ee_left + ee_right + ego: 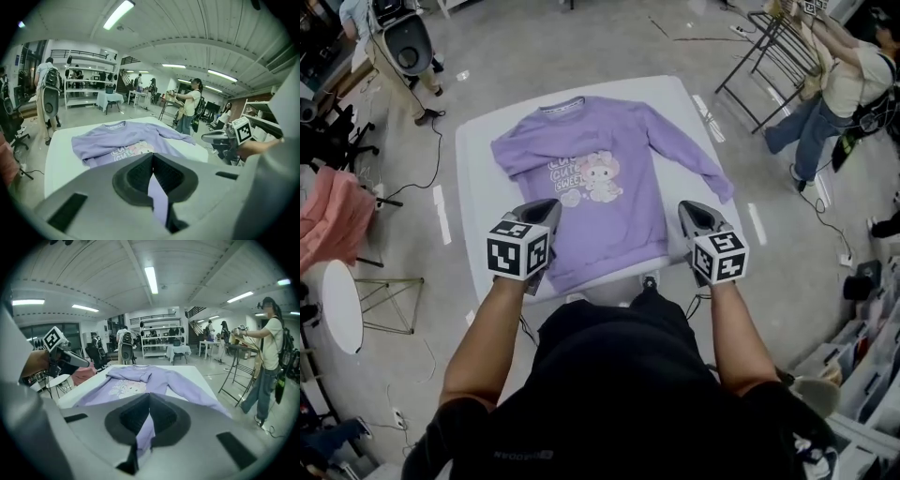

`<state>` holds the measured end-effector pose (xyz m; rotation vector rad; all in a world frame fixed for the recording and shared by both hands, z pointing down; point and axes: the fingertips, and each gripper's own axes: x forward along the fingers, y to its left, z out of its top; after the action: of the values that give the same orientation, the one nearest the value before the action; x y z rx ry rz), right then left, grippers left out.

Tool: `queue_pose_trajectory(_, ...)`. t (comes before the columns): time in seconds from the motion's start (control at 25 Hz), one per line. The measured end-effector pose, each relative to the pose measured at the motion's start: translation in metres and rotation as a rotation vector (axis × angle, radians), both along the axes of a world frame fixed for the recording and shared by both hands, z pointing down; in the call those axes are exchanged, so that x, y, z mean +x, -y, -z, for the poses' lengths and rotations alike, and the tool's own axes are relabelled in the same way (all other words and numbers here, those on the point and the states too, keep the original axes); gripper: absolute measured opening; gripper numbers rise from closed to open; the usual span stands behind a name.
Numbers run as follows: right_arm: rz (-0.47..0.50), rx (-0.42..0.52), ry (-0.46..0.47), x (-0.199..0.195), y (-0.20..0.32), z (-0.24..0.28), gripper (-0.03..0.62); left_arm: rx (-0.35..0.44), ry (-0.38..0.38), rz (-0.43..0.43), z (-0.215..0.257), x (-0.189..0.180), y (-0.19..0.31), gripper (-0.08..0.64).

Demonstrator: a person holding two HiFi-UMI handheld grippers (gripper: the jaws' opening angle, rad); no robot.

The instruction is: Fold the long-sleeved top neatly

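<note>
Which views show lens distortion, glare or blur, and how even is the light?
Head view: soft, even light on the lilac long-sleeved top, mild bending at the edges. Left gripper view: strong fisheye, dark round border, bright ceiling light strip. Right gripper view: same fisheye; jaws slightly soft.

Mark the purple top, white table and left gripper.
purple top [614, 225]: head view, body below the print.
white table [478, 202]: head view, bare left margin.
left gripper [545, 206]: head view, between its jaw tips.
</note>
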<state>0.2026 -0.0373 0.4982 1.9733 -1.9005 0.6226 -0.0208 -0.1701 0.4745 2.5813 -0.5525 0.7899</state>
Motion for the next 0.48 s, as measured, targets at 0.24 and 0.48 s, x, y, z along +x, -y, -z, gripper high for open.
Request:
queue_pose_trajectory(0.24,-0.055,-0.052,-0.022,0.055,-0.023,-0.021,0.005,0.005,0.009,0.021,-0.014,0.015,-0.032,0.006)
queue_pose_trajectory(0.48,-0.038,-0.109,-0.066,0.111,-0.045,-0.040,0.005,-0.013,-0.007,0.114,-0.023,0.037,-0.056,0.006)
